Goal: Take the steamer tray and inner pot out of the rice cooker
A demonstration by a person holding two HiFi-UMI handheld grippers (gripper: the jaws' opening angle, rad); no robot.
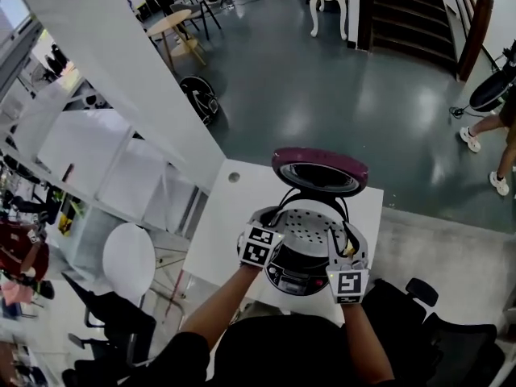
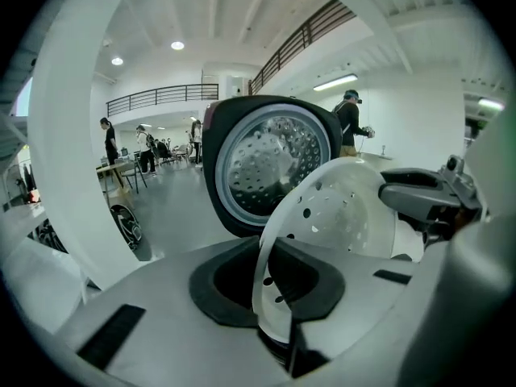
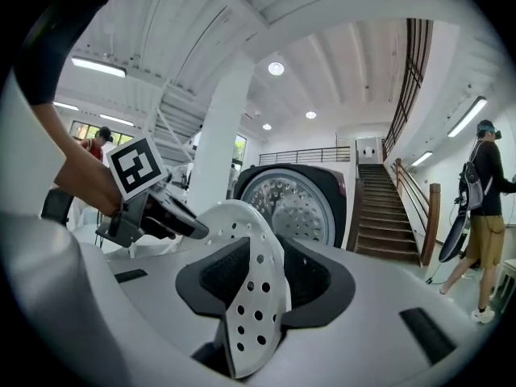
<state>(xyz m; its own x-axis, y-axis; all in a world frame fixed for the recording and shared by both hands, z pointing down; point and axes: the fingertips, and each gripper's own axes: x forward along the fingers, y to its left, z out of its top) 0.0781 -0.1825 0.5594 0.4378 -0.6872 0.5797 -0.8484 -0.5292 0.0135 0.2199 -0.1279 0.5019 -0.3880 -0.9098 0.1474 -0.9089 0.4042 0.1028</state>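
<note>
Head view: the white table [image 1: 219, 216] extends ahead of and beneath both tongs. The rice cooker [image 1: 295, 280] stands on it, directly between them. Its lid [image 1: 320, 170] is hinged fully back on the far side of the tongs, which leaves the top of the cooker open for lifting parts straight out.

The perforated steamer tray [image 1: 311, 226] is at the mouth of the cooker. It looks tilted and partly raised, and it spans the gap from one tong to the other. The inner pot is not visible. It is judged to be inside the cooker, under the tray.

The left gripper [image 1: 272, 238] is clenched on the tray's rim, with the thin edge standing between its pads [image 2: 218, 285]. This grip carries the tray. The right gripper [image 1: 351, 258] takes the opposite rim. Its jaws stand apart with the rim between them, and the pads do not appear to press on it. A hold on two opposite sides would keep the shallow tray level as it clears the cooker.

Both forearms reach forward from the near side of the cooker. One hand [image 3: 81, 176] sits behind each marker cube, with the tongs angled inward toward the tray.
</note>
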